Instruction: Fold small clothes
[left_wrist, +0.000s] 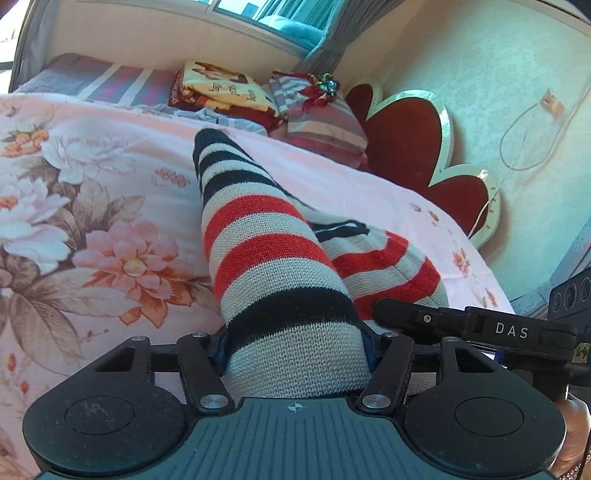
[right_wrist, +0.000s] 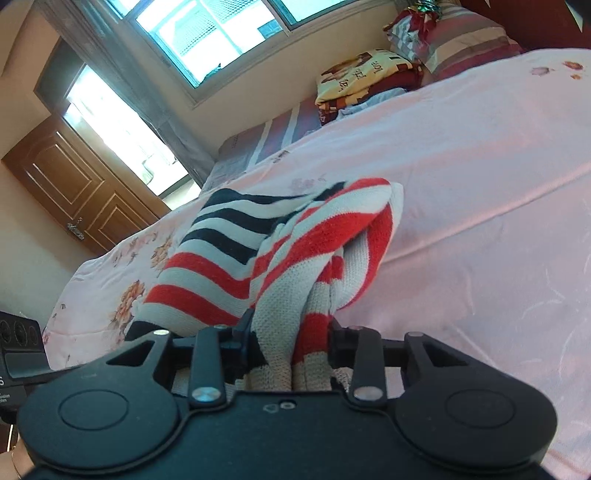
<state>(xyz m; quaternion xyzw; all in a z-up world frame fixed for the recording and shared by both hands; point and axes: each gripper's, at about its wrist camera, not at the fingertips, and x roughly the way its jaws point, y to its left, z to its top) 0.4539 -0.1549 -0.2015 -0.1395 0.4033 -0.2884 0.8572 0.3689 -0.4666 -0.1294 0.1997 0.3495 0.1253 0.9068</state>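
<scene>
Status: early stage, no finished fold visible. Striped knit garment (left_wrist: 273, 258) sits centre frame, bunched on pink floral bedspread (left_wrist: 92, 192), near end raised off it. L gripper (left_wrist: 295, 354): jaws clamped on a wide roll of knit. R gripper (right_wrist: 291, 339): jaws clamped on gathered folds, lower centre. Remaining (est.): spread flat, fold, set down. Folded stack (left_wrist: 225, 88) upper centre, by pillows.

both wrist cameras sit low over the bed (left_wrist: 110, 177), angled downward, very near the striped knit garment (left_wrist: 280, 280) (right view rolled); both share it.
</scene>
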